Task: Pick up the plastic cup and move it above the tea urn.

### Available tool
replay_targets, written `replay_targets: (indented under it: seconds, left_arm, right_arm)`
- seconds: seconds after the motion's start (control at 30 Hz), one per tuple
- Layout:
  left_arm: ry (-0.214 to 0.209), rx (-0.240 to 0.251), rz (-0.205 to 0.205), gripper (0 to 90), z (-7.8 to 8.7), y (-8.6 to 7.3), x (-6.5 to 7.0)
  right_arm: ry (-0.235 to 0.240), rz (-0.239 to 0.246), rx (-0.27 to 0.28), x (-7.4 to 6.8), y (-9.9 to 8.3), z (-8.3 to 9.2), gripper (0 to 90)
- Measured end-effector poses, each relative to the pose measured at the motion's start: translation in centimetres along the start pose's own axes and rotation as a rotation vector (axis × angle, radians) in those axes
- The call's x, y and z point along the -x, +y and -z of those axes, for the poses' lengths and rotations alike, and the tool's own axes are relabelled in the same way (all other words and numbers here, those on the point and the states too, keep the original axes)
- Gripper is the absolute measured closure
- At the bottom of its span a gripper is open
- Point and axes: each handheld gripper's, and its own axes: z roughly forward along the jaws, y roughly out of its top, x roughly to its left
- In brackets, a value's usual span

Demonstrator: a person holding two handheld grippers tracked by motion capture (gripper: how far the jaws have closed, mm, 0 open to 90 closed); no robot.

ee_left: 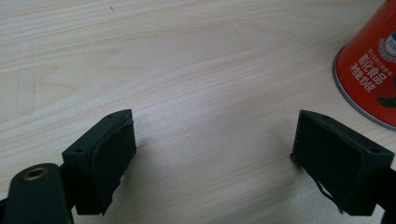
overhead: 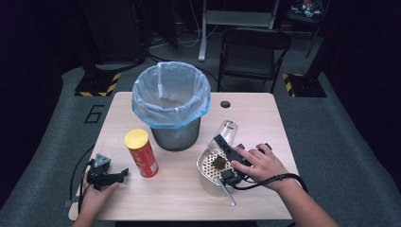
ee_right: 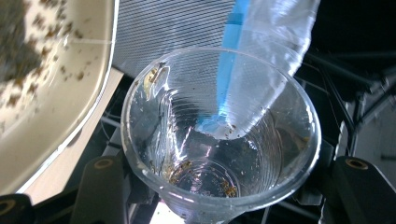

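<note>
A clear plastic cup [overhead: 229,129] lies tilted on its side over the far rim of a white bowl [overhead: 202,163] at the table's right. My right gripper [overhead: 226,143] is shut on it. In the right gripper view the cup's mouth [ee_right: 219,135] faces the camera, my right gripper [ee_right: 229,189] clasps its base, and brown crumbs stick inside. The bowl [ee_right: 56,93] holds brown crumbs. My left gripper [overhead: 124,173] rests on the table at the left, open and holding nothing [ee_left: 212,149]. Just to its right stands a red chips can [overhead: 141,152] with a yellow lid.
A mesh waste bin [overhead: 171,106] lined with a blue bag stands at the table's middle back, close behind the cup [ee_right: 177,28]. A metal handle [overhead: 228,193] juts from the bowl toward the front edge. A folding chair [overhead: 253,52] stands beyond the table.
</note>
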Motion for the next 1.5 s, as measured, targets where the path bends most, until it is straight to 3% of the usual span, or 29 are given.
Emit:
replay_targets:
  seconds: [0.03, 0.23, 0.27, 0.33, 0.37, 0.4, 0.43, 0.47, 0.5, 0.53, 0.63, 0.7, 0.83, 0.9, 1.03, 1.13, 1.2, 1.3, 1.5]
  left_arm:
    - [0.0, 0.0, 0.0, 12.9, 0.0, 0.0, 0.0]
    - [0.0, 0.001, 0.0, 12.9, 0.0, 0.0, 0.0]
    - [-0.001, 0.0, 0.002, 12.9, 0.0, 0.0, 0.0]
    - [0.0, 0.001, -0.001, 12.9, 0.0, 0.0, 0.0]
    - [-0.001, 0.0, 0.001, 12.9, 0.0, 0.0, 0.0]
    - [0.0, 0.001, 0.0, 12.9, 0.0, 0.0, 0.0]
    - [0.0, 0.001, 0.0, 12.9, 0.0, 0.0, 0.0]
    - [0.0, 0.001, 0.0, 12.9, 0.0, 0.0, 0.0]
    - [-0.001, 0.0, 0.003, 12.9, 0.0, 0.0, 0.0]
    - [0.001, 0.001, 0.0, 12.9, 0.0, 0.0, 0.0]
    - [0.0, 0.0, 0.002, 12.9, 0.0, 0.0, 0.0]
    - [-0.001, 0.0, 0.002, 12.9, 0.0, 0.0, 0.0]
    - [0.002, 0.005, 0.01, 13.0, -0.1, 0.0, 0.0]
    - [0.008, 0.004, 0.01, 12.9, -0.1, 0.0, 0.0]
    - [0.007, 0.004, 0.013, 12.8, -0.1, 0.0, 0.0]
    - [0.004, 0.005, 0.011, 12.8, -0.1, 0.0, 0.0]
    - [-0.016, -0.008, -0.014, 11.5, 0.0, 0.1, 0.0]
    - [-0.015, -0.002, -0.022, 11.2, 0.0, 0.0, 0.1]
    - [-0.019, -0.003, -0.021, 11.3, 0.0, 0.0, 0.1]
  right_arm:
    - [-0.004, -0.03, 0.002, 0.0, 0.0, 0.0, 38.2]
    - [-0.057, -0.495, -0.011, 0.7, -0.9, 0.2, 38.0]
    - [-0.07, -0.535, -0.012, 1.0, -1.1, 0.2, 38.0]
    - [-0.077, -0.729, -0.015, 1.8, -1.7, 0.4, 38.0]
    - [-0.068, -0.795, -0.009, 2.1, -2.0, 0.4, 38.1]
    - [-0.062, -0.893, -0.001, 2.6, -2.4, 0.5, 38.1]
    - [-0.048, -1.019, 0.012, 3.1, -2.9, 0.5, 38.1]
    - [-0.037, -1.086, 0.023, 3.4, -3.3, 0.4, 38.1]
    - [-0.009, -1.206, 0.051, 3.9, -3.9, 0.4, 38.0]
    - [0.008, -1.269, 0.066, 4.1, -4.4, 0.4, 38.0]
    - [0.109, -1.523, 0.123, 4.7, -5.8, 0.1, 37.9]
    - [0.181, -1.673, 0.159, 4.9, -6.7, -0.2, 37.9]
    - [0.292, -1.88, 0.204, 5.0, -8.2, -0.7, 38.0]
    - [0.334, -1.949, 0.215, 5.2, -8.7, -0.9, 37.9]
    - [0.403, -1.992, 0.19, 6.1, -9.6, -1.4, 37.8]
    - [0.42, -1.989, 0.193, 6.8, -9.9, -1.4, 37.5]
    - [0.428, -1.985, 0.197, 7.2, -10.0, -1.4, 37.4]
    - [0.446, -2.018, 0.203, 8.1, -10.2, -1.2, 37.4]
    - [0.421, -1.993, 0.201, 10.5, -10.6, -1.0, 37.5]
